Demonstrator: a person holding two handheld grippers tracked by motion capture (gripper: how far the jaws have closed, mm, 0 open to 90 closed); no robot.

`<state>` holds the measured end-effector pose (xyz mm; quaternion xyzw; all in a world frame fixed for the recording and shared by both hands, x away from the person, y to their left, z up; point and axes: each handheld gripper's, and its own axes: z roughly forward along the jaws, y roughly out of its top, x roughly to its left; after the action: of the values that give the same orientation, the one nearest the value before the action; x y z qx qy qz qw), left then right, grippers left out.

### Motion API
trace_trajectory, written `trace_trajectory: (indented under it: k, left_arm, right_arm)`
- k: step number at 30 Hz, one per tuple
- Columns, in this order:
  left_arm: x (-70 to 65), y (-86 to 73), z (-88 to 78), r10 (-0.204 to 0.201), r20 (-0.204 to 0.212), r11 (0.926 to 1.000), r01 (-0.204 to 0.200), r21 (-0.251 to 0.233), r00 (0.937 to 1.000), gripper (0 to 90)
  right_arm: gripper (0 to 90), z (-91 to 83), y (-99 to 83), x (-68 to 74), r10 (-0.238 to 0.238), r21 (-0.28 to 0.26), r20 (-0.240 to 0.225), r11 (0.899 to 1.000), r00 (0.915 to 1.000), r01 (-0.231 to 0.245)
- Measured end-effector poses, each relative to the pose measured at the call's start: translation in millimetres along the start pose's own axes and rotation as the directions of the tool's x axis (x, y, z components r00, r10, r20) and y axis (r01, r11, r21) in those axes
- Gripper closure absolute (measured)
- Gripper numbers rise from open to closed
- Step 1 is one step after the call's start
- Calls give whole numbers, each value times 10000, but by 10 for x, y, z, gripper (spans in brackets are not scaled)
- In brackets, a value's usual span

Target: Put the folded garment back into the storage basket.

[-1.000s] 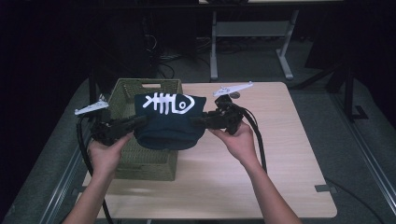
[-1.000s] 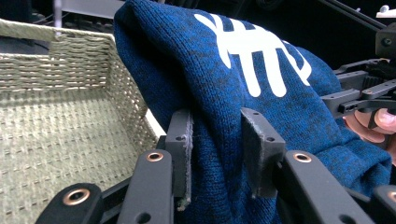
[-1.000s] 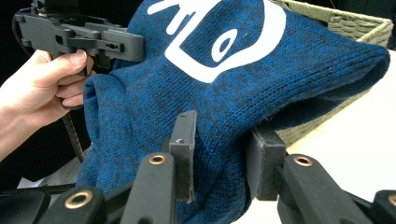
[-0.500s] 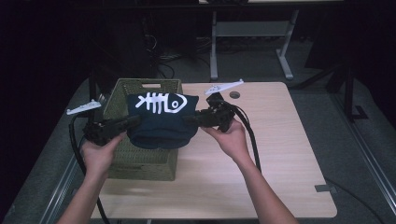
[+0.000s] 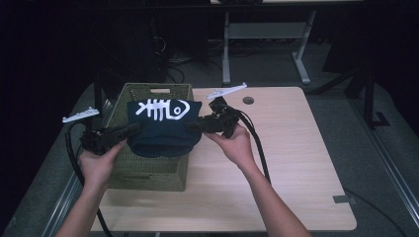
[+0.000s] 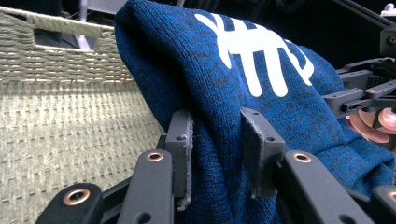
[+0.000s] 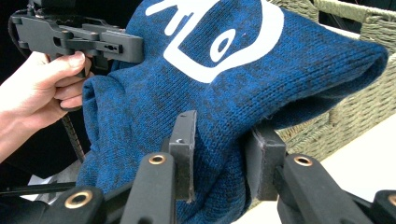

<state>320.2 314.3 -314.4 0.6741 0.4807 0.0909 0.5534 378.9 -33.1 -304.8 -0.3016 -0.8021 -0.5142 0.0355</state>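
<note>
A folded dark blue knit sweater [image 5: 163, 136] with a white fish-skeleton print hangs between both grippers, above a green woven basket [image 5: 148, 173]. My left gripper [image 5: 132, 131] is shut on the sweater's left edge. In the left gripper view the gripper [image 6: 217, 133] pinches a fold of the sweater [image 6: 163, 60]. My right gripper [image 5: 195, 125] is shut on the right edge. The right gripper view shows the gripper [image 7: 224, 140] clamped on the sweater [image 7: 299, 79]. The sweater's lower part sags toward the basket's opening.
The basket [image 6: 60, 93] stands on the left part of a light wooden table [image 5: 291, 148], whose right half is bare. A round cable hole [image 5: 248, 100] sits near the far edge. Dark floor and a white desk frame [image 5: 227, 44] lie beyond.
Both hands have carried the sweater a little to the left and slightly lower, so it hangs more squarely over the basket. Both grips are unchanged.
</note>
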Motion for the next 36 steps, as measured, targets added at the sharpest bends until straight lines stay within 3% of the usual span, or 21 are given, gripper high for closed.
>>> trace_trajectory:
  k: [36]
  left_arm:
    - [441,-86,-295,-624,-999,9980,624,-27,9930,664]
  right_arm:
    - [667,660,98,73,152,187,-395,9997,9991,-145]
